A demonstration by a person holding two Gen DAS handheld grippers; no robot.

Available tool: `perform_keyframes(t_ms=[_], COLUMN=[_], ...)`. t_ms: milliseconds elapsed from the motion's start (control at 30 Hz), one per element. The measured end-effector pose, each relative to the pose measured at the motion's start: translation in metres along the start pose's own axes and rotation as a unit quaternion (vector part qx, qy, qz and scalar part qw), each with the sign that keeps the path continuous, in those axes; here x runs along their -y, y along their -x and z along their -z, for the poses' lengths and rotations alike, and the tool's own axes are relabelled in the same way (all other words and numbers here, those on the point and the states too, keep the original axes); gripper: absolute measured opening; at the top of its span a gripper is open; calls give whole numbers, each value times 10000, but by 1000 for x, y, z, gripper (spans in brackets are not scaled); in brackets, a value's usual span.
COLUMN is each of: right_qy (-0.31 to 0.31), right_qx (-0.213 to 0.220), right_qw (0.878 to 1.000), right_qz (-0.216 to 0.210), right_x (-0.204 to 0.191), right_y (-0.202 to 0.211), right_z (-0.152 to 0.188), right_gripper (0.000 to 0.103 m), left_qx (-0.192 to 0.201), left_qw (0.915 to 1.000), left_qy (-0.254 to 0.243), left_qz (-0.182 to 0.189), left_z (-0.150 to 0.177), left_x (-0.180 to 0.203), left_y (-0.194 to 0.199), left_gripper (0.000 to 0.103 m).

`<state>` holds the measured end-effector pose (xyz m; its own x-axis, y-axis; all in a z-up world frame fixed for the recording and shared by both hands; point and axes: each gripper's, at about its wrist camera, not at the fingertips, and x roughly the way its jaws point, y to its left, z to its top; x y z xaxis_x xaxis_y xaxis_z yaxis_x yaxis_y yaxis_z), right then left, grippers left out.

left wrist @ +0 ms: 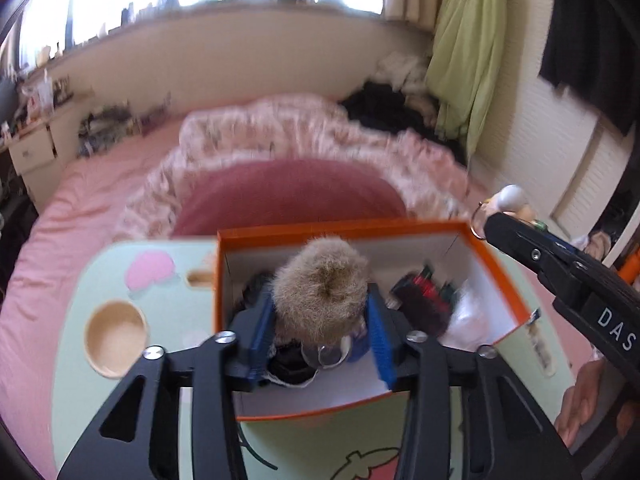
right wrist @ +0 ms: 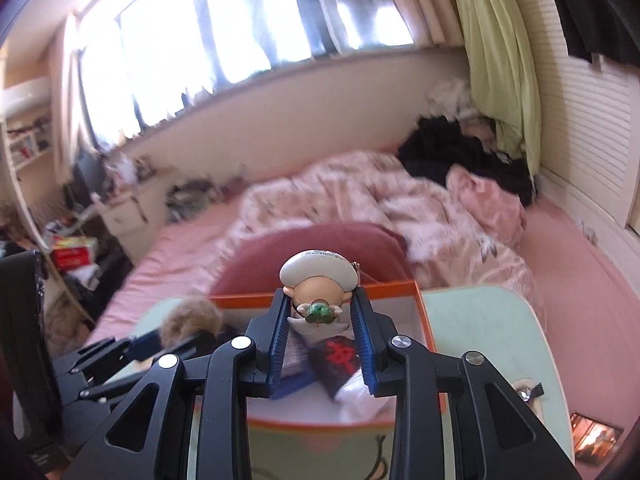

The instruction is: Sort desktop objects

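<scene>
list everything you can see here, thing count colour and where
orange box: 1, orange outside, white inside, on the lap table
lap table: 1, pale green, on the bed
furry doll: 1, tan, between the left pads above the box
small figurine: 1, white cap, between the right pads above the box
dark pouch: 1, black with red marks, inside the box
bed sheet: 1, pink
quilt: 1, pale floral, on the bed
left hand-held gripper: 1, black, blue pads, closed around the doll
right hand-held gripper: 1, black, blue pads, figurine at its tips
person's fingers: lower right in left wrist view
</scene>
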<state>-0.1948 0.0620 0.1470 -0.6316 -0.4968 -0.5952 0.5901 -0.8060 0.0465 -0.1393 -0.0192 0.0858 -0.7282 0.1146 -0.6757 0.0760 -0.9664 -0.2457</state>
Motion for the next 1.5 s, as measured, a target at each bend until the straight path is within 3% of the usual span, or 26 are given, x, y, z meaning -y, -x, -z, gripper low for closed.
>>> perform_keyframes(t_ms=[33,67,133,267,367,433,600,767,900,933,1000,1100,1500], right_qy=[-56,-131,-115,56,15,44,327,164,-42,28,258,450,490], right_qx=[-299,-454,-448,261,708,611,36,-605,-908,-954,-1049,-1013,-1003], right_qw=[9995,9987,9987,9991,9972,9980,9995,9979,9951,9942,9918,9902,9902], right_qz=[92,187,225,337,252,161,-7,179,385,503,688,850,836], right_x=[4,8,9,0,-4,-7,-7,3,14,13,7,3,6], right_y=[-17,-27,-31,1,44,62,77,61,50,48,43,42,41], right_z=[5,12,23,29,35,43,94,140,152,152,156,163,164], right_gripper=[78,83,82,82,83,86,89,89,89,92,102,103,103], left_qx=[-177,-197,162,513,853,810,307,-51,-121,-155,-143,-157,-121], left_qw=[9998,9997,9993,9971,9960,9966,9989,9999,9989,9986,9971,9978,9980], left_qy=[51,64,-254,-467,-268,-146,-364,-126,226,161,-239,-439,-406], left_qz=[-78,-112,-223,-320,-89,10,-13,-104,-395,-478,-709,-474,-475], left_z=[4,10,19,22,24,35,88,137,143,145,148,149,151], left_x=[-2,-1,7,15,10,7,10,0,-19,-18,-7,-1,-3], left_y=[-11,-13,-6,13,47,64,72,57,52,51,46,45,50], left_gripper=[50,51,71,75,83,90,90,90,95,103,103,103,103])
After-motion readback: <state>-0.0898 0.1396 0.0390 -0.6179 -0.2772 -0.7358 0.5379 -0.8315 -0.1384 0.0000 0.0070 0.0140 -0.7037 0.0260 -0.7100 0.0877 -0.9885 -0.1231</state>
